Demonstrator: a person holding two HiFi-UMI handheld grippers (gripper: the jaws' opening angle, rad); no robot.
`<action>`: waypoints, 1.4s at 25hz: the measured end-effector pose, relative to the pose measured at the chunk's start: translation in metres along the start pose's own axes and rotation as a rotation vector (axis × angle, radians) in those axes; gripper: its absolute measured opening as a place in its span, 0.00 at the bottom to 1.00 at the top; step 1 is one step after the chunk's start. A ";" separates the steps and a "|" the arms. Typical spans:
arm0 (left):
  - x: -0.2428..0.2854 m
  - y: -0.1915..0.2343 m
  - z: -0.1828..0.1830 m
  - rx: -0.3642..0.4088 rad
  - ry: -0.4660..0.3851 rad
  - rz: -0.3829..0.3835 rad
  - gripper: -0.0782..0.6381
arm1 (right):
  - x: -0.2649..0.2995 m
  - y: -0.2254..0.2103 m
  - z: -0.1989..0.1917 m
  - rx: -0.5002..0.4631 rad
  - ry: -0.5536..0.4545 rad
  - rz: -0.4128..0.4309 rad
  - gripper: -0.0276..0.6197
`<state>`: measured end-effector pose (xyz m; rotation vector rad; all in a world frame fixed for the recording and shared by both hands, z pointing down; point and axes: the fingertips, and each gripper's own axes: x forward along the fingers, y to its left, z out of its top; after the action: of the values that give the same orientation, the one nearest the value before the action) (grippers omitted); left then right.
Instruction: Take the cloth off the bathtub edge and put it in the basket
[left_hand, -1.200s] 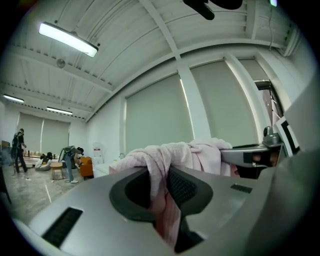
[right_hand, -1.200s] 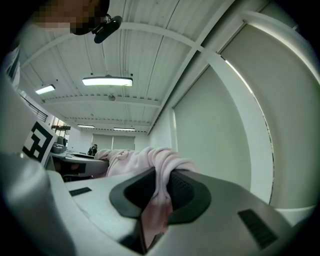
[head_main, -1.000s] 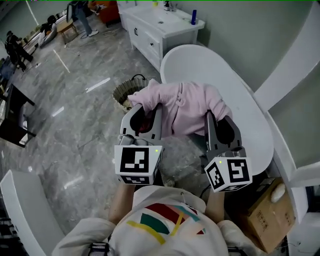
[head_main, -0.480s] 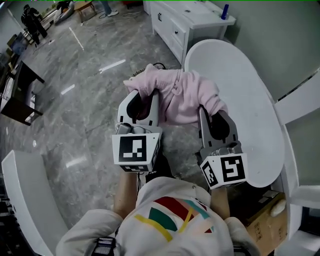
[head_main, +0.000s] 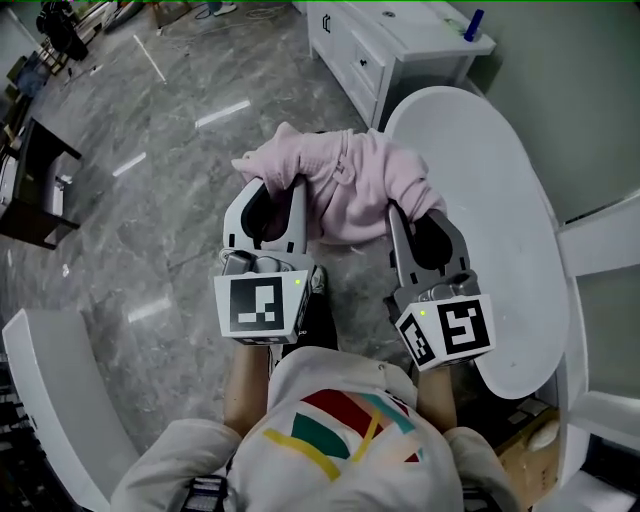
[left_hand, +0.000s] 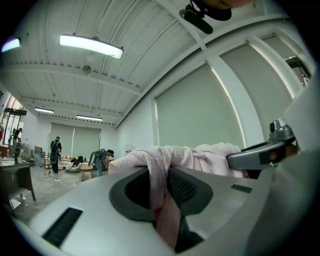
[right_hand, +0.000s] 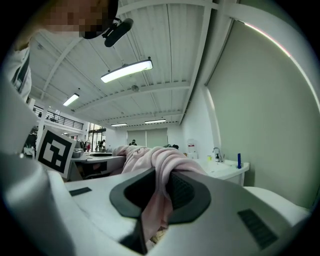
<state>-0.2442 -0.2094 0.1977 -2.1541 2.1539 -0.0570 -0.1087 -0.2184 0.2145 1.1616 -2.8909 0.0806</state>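
Pinching bunched pale-pink fabric cloth (head_main: 352, 182) in 2 near-closed grips, left gripper (head_main: 270, 190) and right gripper (head_main: 416, 212), beside white oval bathtub (head_main: 505, 190).

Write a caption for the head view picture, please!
The left gripper and right gripper hold a pink cloth above the floor beside the white bathtub.

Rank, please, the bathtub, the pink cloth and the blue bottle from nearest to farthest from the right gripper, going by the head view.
1. the pink cloth: clamped in the right gripper, at its tips.
2. the bathtub: just to its right.
3. the blue bottle: far ahead, on the white cabinet.
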 end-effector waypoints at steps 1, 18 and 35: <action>0.009 0.007 0.001 -0.004 -0.009 -0.001 0.23 | 0.014 -0.003 0.002 0.003 0.008 0.006 0.15; 0.160 0.123 -0.018 0.028 -0.011 0.036 0.23 | 0.211 -0.037 0.006 -0.037 0.017 0.001 0.15; 0.204 0.136 -0.036 0.050 0.061 0.300 0.23 | 0.280 -0.076 0.000 -0.056 0.039 0.234 0.15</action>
<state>-0.3826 -0.4142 0.2123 -1.8033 2.4554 -0.1535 -0.2584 -0.4666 0.2297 0.8003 -2.9598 0.0259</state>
